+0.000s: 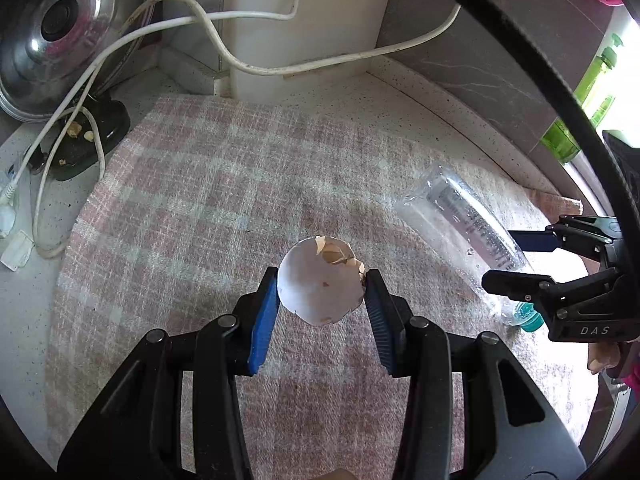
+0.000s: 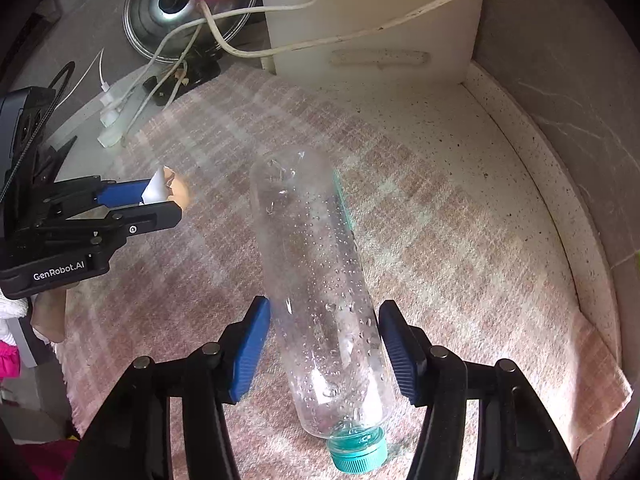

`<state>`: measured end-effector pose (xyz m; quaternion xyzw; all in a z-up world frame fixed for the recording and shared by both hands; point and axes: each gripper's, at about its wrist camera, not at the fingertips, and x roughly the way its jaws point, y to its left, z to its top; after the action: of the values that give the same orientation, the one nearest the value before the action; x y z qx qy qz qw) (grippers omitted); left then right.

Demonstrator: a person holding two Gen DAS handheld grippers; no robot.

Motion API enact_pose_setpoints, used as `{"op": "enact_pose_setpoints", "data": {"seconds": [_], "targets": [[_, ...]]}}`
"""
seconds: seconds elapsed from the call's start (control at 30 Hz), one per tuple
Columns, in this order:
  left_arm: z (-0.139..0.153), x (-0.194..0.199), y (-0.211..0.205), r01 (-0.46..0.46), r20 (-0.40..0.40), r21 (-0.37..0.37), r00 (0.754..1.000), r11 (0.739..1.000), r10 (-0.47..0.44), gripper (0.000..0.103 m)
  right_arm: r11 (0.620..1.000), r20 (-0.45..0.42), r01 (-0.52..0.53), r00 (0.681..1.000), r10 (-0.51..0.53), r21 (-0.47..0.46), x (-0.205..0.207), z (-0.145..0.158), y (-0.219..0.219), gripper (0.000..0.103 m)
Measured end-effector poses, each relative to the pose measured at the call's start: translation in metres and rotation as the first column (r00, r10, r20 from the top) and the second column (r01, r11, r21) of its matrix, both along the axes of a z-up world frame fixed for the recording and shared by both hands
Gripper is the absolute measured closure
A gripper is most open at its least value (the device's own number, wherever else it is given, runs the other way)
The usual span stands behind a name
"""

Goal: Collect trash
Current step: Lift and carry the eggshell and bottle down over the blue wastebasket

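Checked cloth [image 1: 208,184] on speckled counter | left gripper [image 1: 321,292] pinches cracked eggshell [image 1: 320,280], lifted off cloth | right gripper [image 2: 325,344] jaws straddle lying plastic bottle [image 2: 316,280], pads near, contact unclear | squeeze bottle mid-body; keep shell grip light.

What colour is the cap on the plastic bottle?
Teal cap on the clear plastic bottle; clearest in the right wrist view.

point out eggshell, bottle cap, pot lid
eggshell [image 1: 320,286], left wrist view, on the white outer shell, held between the left gripper's pads.
bottle cap [image 2: 360,454], right wrist view, on the teal ribbed side of the cap.
pot lid [image 1: 60,36], left wrist view, near the dark knob at its centre.
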<state>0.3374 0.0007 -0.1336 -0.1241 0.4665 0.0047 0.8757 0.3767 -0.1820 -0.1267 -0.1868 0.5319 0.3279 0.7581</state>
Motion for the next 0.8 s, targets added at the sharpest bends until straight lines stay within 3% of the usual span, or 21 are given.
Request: {"op": "enact_pose_setpoints", "data": {"seconds": [0.3, 0.8], "targets": [[0.023, -0.042, -0.003, 0.015, 0.039, 0.005, 0.999, 1.000, -0.015, 0.060, 0.989, -0.051, 0.109, 0.993, -0.105, 0.103, -0.023, 0.019, -0.018, 0.046], [0.039, -0.132, 0.005, 0.063, 0.073, 0.039, 0.995, 0.997, -0.066, 0.060, 0.941, -0.128, 0.242, 0.968, -0.217, 0.236, -0.108, 0.045, -0.030, 0.047]]}}
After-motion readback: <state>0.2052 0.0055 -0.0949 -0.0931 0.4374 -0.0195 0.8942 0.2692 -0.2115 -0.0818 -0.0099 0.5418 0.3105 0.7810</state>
